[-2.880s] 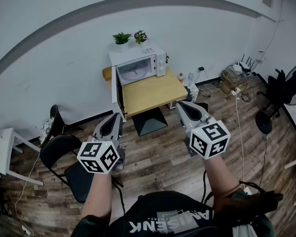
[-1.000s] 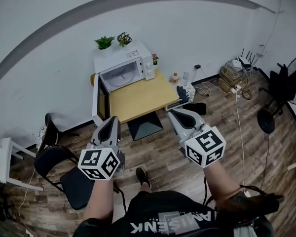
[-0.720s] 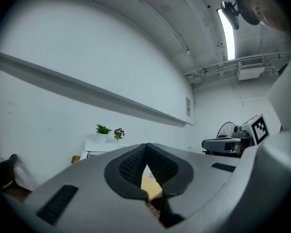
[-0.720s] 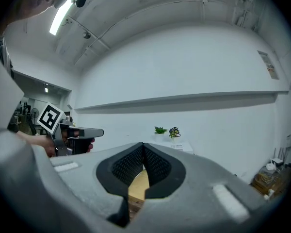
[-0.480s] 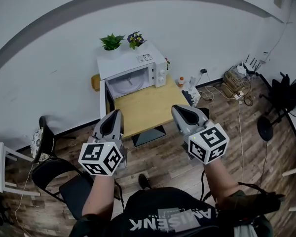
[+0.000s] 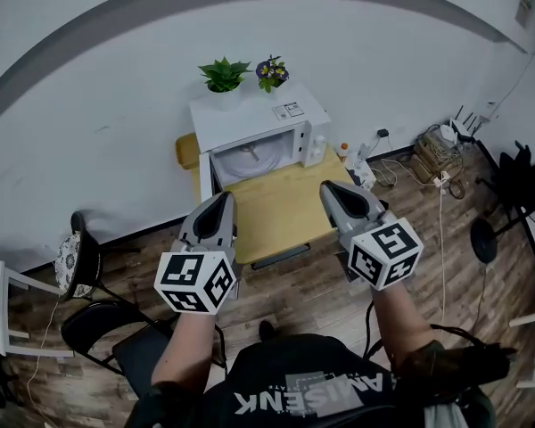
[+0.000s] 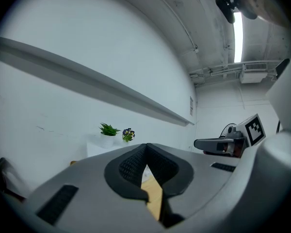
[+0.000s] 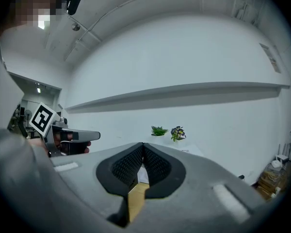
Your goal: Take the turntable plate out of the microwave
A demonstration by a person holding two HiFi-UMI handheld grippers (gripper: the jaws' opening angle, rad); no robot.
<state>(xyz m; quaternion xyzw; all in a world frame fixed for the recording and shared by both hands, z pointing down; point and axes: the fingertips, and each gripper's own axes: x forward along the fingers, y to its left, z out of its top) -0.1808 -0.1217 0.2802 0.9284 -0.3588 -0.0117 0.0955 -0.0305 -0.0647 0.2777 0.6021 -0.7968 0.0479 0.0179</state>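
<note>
A white microwave (image 6: 259,125) stands on a wooden table (image 6: 267,205) against the far wall, its door (image 6: 205,185) swung open to the left. The pale turntable plate (image 6: 252,158) lies inside the cavity. My left gripper (image 6: 220,200) is shut and empty, held level over the table's near left corner. My right gripper (image 6: 332,188) is shut and empty too, over the table's near right edge. Both are still short of the microwave. In the left gripper view the shut left gripper (image 7: 146,148) points at the wall; in the right gripper view the right gripper (image 8: 142,147) does the same.
Two small potted plants (image 6: 223,75) sit on top of the microwave. A black chair (image 6: 98,324) stands at the lower left and a white stool (image 6: 4,303) beyond it. Cables and boxes (image 6: 441,150) lie on the wood floor at right, beside a fan (image 6: 522,163).
I have walked toward the table: the microwave and table have grown nearer and now sit just ahead of both grippers. The grippers stay shut and level.
</note>
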